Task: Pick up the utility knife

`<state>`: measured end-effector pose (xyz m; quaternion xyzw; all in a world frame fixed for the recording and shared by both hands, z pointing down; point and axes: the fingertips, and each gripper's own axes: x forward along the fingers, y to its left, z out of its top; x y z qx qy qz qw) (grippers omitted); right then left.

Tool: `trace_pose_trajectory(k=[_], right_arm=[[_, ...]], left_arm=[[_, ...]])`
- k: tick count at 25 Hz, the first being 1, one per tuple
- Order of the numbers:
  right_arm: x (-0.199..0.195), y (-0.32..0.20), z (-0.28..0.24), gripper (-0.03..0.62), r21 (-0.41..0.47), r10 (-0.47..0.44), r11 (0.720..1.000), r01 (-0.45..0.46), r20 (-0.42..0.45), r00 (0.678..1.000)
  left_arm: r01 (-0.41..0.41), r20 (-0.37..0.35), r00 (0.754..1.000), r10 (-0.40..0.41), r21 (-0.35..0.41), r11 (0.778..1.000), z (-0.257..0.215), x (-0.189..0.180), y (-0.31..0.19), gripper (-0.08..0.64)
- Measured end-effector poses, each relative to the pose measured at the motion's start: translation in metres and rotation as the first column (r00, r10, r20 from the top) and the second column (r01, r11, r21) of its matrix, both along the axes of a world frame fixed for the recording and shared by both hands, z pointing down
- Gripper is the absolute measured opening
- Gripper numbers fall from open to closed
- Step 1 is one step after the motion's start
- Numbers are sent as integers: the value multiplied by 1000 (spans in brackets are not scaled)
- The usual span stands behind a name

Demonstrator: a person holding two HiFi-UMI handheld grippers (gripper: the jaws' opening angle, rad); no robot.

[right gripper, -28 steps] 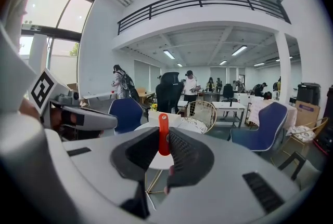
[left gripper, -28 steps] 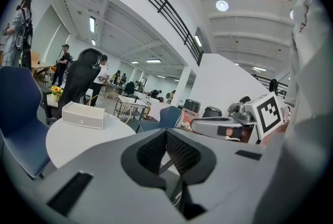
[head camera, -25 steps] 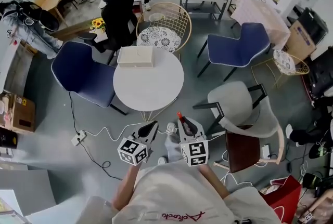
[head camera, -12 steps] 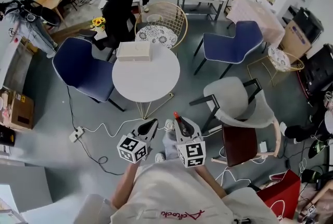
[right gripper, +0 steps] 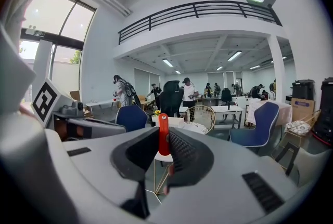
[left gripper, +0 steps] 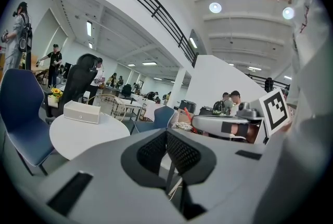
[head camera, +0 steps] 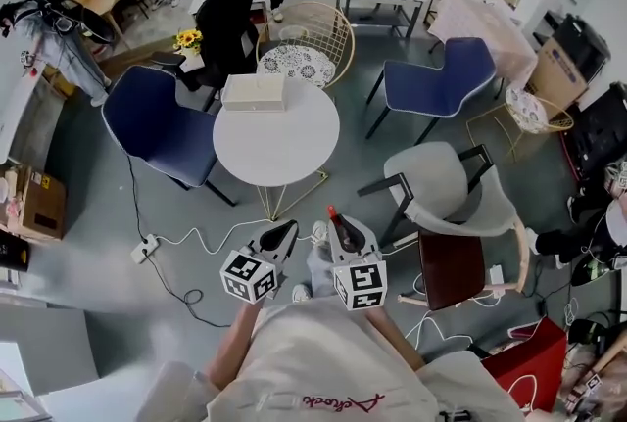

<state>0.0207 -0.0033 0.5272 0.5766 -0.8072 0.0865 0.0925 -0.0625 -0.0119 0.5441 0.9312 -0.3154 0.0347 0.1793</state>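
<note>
An orange-red utility knife (right gripper: pixel 163 134) stands upright between the jaws of my right gripper (right gripper: pixel 164 147), which is shut on it. In the head view its red tip (head camera: pixel 332 212) pokes out beyond the right gripper (head camera: pixel 339 232), held close in front of my body above the floor. My left gripper (head camera: pixel 279 239) hangs beside it on the left. Its ribbed pads meet with nothing between them in the left gripper view (left gripper: pixel 166 153). Both grippers point towards the round white table (head camera: pixel 294 156), a step short of it.
A white box (head camera: pixel 254 93) lies at the table's far edge. Around the table stand two blue chairs (head camera: pixel 157 131) (head camera: pixel 446 77), a wire chair (head camera: pixel 309 48) and a grey chair (head camera: pixel 446 195). Cables and a power strip (head camera: pixel 145 251) lie on the floor at my left. People stand in the background.
Both grippers drifted a little left and up in the head view, then held still. The knife stays in the right jaws and the left jaws stay closed.
</note>
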Motion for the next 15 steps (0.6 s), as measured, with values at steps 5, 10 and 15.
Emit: trace_pose_trajectory(k=[5, 10, 15], right_arm=[[-1, 0, -3, 64, 4, -2, 1000, 2, -10, 1000], [-2, -1, -5, 64, 13, -2, 1000, 2, -16, 1000], [-4, 2, -7, 64, 9, 4, 1000, -3, -18, 1000]], left_arm=[[-9, -5, 1000, 9, 6, 1000, -2, 3, 1, 12], [-10, -8, 1000, 10, 3, 1000, -1, 3, 1, 14], [-19, -10, 1000, 19, 5, 1000, -4, 2, 4, 14]])
